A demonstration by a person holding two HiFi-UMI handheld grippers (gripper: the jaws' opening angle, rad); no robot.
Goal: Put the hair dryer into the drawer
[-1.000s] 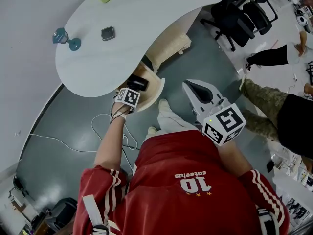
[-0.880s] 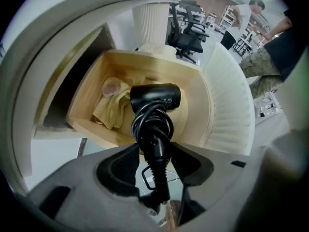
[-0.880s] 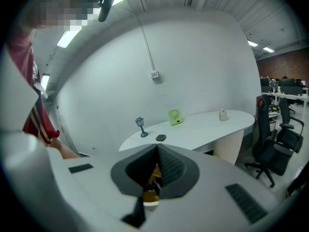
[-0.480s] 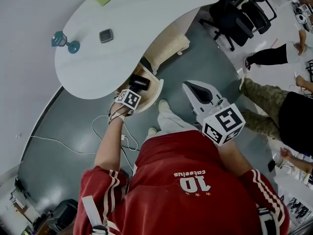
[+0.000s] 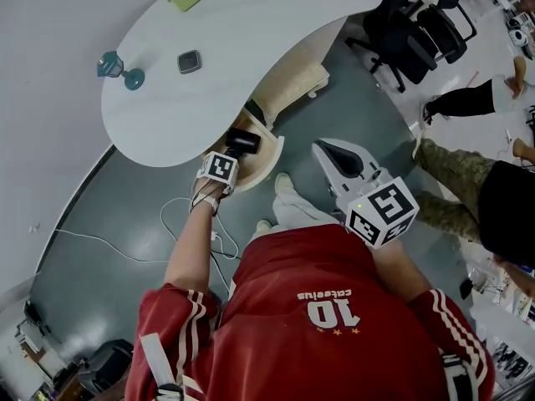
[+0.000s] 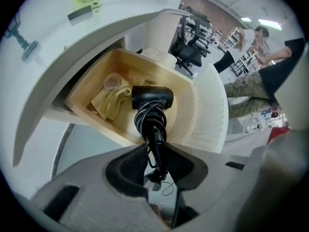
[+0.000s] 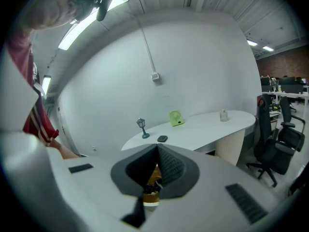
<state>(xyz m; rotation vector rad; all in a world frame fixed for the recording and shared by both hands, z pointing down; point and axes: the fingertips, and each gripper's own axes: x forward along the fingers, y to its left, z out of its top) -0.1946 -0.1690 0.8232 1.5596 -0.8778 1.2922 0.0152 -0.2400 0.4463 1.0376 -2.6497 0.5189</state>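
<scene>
While the left hand-held gripper point(image 6: 155, 151) points steeply down over the open drawer point(image 6: 101, 123), its jaws are closing on the handle of the hair dryer point(image 6: 152, 98). The pads look to be touching the cord point(image 6: 150, 119) wound round that handle on both sides, so I read it as a grasp. The dryer's black head lies within the drawer, just beside a yellow cloth point(image 6: 108, 103). Its handle reaches back over the wooden front wall toward the jaws. Whether the head rests on the drawer's bottom cannot be told.

The step in hand seems to be settling the dryer fully inside. To do it well, the pads should bite the handle itself and not only the loose loops of cord, which could slip. The handle should be brought past the front wall and laid flat, clear of the cloth. Only then should the jaws let go, and the withdrawal should be straight so they do not snag a loop.

The right hand-held gripper point(image 7: 157, 150) is clenched on nothing and faces the table point(image 7: 203, 124) from well apart
</scene>
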